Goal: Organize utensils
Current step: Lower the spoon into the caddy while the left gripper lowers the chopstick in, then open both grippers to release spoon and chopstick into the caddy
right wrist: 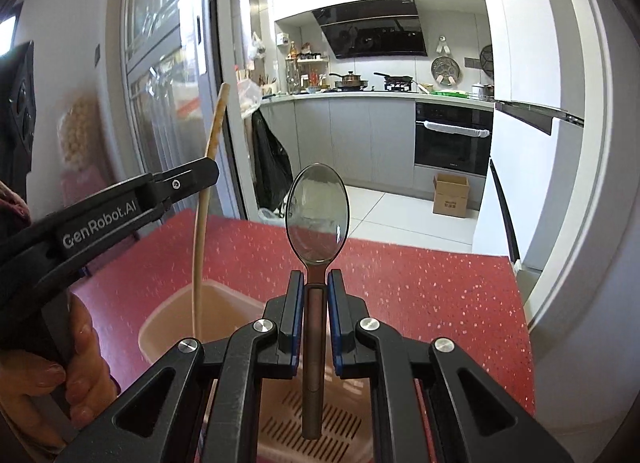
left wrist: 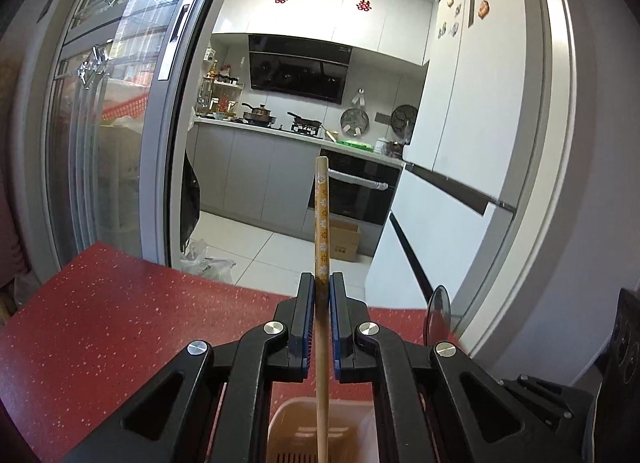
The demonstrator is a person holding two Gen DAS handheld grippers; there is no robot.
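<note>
floral-printed wooden chopstick (left wrist: pixel 322 223); shiny brown-handled spoon (right wrist: pixel 318 219).

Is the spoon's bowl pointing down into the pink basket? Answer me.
No. The right gripper holds the spoon bowl up, its handle end hanging over the pink basket.

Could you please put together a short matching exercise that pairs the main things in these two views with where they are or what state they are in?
Things:
1. chopstick
2. spoon
3. pink basket
4. cardboard box

Places or states:
A. on the kitchen floor, by the oven
B. held upright in the right gripper, bowl end up
C. standing on the red table, below both grippers
D. held upright in the left gripper, patterned end up

Pairs: 1-D, 2-B, 3-C, 4-A
</note>
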